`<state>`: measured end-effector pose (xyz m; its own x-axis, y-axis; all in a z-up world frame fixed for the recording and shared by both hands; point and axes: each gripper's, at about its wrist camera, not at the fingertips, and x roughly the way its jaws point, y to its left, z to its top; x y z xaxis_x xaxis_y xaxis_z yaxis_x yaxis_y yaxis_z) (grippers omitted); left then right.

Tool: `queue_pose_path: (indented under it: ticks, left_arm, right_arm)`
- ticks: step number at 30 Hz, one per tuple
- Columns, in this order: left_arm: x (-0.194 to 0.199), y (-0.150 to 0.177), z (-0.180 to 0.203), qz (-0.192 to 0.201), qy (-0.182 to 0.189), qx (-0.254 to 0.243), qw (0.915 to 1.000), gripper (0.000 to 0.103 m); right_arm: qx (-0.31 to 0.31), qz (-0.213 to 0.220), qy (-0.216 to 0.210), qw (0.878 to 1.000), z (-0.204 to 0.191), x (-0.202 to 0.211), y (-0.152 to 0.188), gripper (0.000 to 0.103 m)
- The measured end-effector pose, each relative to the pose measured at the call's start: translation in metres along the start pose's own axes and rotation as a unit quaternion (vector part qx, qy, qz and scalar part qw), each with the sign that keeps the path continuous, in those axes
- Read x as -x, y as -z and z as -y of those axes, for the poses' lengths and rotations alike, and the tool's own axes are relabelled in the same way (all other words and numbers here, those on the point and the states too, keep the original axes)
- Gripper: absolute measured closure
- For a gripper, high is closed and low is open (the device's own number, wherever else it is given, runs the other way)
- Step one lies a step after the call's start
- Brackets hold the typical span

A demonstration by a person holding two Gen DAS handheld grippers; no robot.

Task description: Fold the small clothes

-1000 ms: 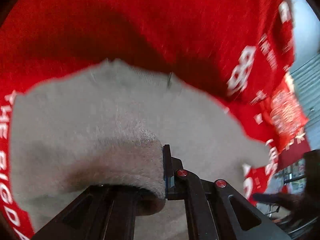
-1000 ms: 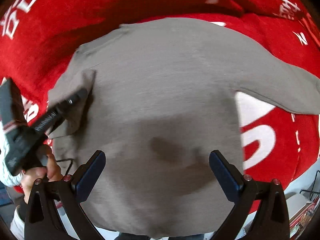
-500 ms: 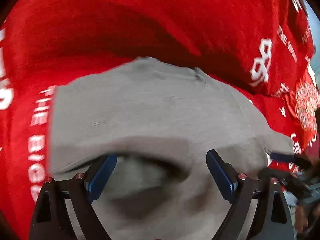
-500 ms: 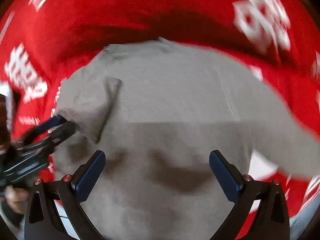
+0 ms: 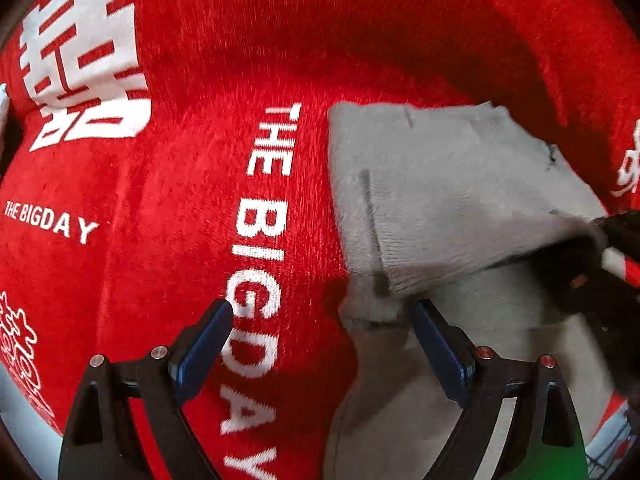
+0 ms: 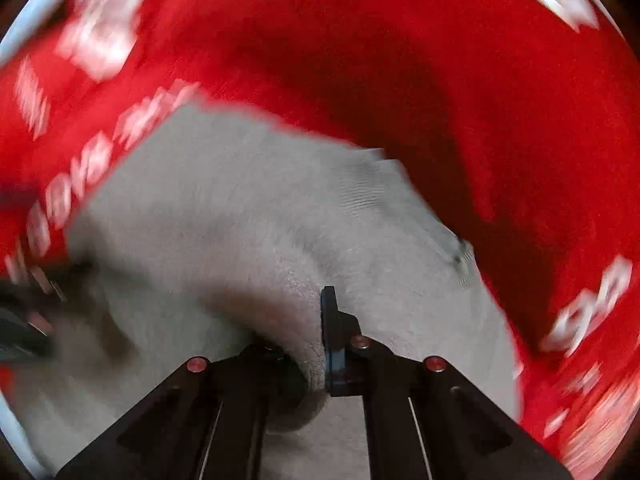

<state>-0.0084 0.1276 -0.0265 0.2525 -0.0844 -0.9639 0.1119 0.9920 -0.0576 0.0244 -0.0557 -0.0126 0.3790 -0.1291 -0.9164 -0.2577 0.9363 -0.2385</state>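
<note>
Grey sweater (image 5: 452, 200) sits right of centre in my left view on the red blanket (image 5: 160, 220), one sleeve already laid across it, and I count one garment, one blanket, two grippers. My left gripper (image 5: 320, 344) hangs with jaws spread and nothing between them at lower centre, while my right gripper (image 6: 316, 340), whose jaws have just been closing, is pinching a bunched ridge of knit at lower centre of its own blurred view. If that pinch has caught two layers, I reckon I'll drag the body askew and undo the first fold.
</note>
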Motion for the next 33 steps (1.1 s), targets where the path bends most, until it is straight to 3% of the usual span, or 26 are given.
queue_pose_path:
  ticks: [1,2,4,5,6,8,9,10,12,14,15,20,21,24,26,28,30,33]
  left_arm:
    - [-0.005,0.000,0.002,-0.003,0.000,0.001,1.0000,0.011]
    - [-0.009,0.000,0.003,-0.007,0.002,0.002,1.0000,0.011]
    - [-0.013,-0.001,0.007,-0.005,0.006,0.002,1.0000,0.011]
    - [-0.014,-0.003,0.010,-0.005,0.009,-0.001,0.9999,0.011]
    - [-0.015,-0.003,0.012,-0.006,0.015,-0.007,0.9998,0.011]
    - [-0.017,-0.005,0.018,-0.008,0.006,-0.025,0.9997,0.011]
    - [-0.018,-0.006,0.019,-0.007,0.006,-0.029,0.9995,0.011]
    - [-0.019,-0.008,0.019,-0.008,0.007,-0.030,0.9995,0.011]
    - [-0.020,-0.010,0.017,-0.011,0.011,-0.028,0.9995,0.011]
    - [-0.021,-0.012,0.014,-0.016,0.017,-0.024,0.9994,0.011]
    - [-0.022,-0.014,0.013,-0.018,0.017,-0.025,0.9994,0.011]
    - [-0.006,-0.013,0.011,-0.023,0.013,-0.048,0.9985,0.011]
    - [-0.001,-0.013,0.010,-0.021,0.018,-0.048,0.9985,0.011]
    - [0.014,-0.019,0.000,-0.014,0.039,-0.039,0.9984,0.011]
    - [0.015,-0.032,-0.005,-0.011,0.048,-0.028,0.9984,0.011]
    - [0.006,-0.054,-0.010,-0.017,0.058,-0.010,0.9981,0.011]
    - [-0.013,-0.081,-0.017,-0.022,0.067,0.009,0.9975,0.011]
    - [-0.042,-0.117,-0.016,-0.042,0.081,0.019,0.9956,0.011]
  right_arm:
    - [-0.071,0.015,-0.029,0.997,0.026,0.008,0.004,0.098]
    - [-0.157,0.030,-0.074,0.984,0.056,0.013,0.013,0.098]
    - [-0.306,0.033,-0.132,0.942,0.104,0.008,0.041,0.097]
    - [-0.372,0.023,-0.157,0.915,0.122,0.000,0.058,0.096]
    - [-0.457,0.003,-0.193,0.868,0.142,-0.015,0.086,0.093]
    - [-0.549,-0.016,-0.228,0.804,0.157,-0.033,0.118,0.089]
    - [-0.603,-0.018,-0.256,0.756,0.165,-0.041,0.143,0.080]
    - [-0.631,-0.016,-0.266,0.728,0.169,-0.043,0.157,0.070]
    - [-0.678,-0.005,-0.276,0.682,0.176,-0.043,0.181,0.065]
    - [-0.705,0.002,-0.281,0.651,0.181,-0.041,0.197,0.065]
    - [-0.714,0.003,-0.280,0.642,0.184,-0.041,0.203,0.065]
    - [-0.740,0.010,-0.259,0.621,0.207,-0.033,0.215,0.059]
    - [-0.736,0.008,-0.267,0.622,0.209,-0.031,0.214,0.059]
    - [-0.681,-0.007,-0.292,0.671,0.197,-0.018,0.194,0.059]
    - [-0.634,-0.018,-0.335,0.697,0.171,-0.013,0.172,0.056]
    - [-0.606,-0.036,-0.376,0.700,0.136,-0.017,0.151,0.052]
    - [-0.581,-0.058,-0.418,0.696,0.095,-0.025,0.135,0.052]
    - [-0.568,-0.089,-0.459,0.677,0.039,-0.038,0.119,0.052]
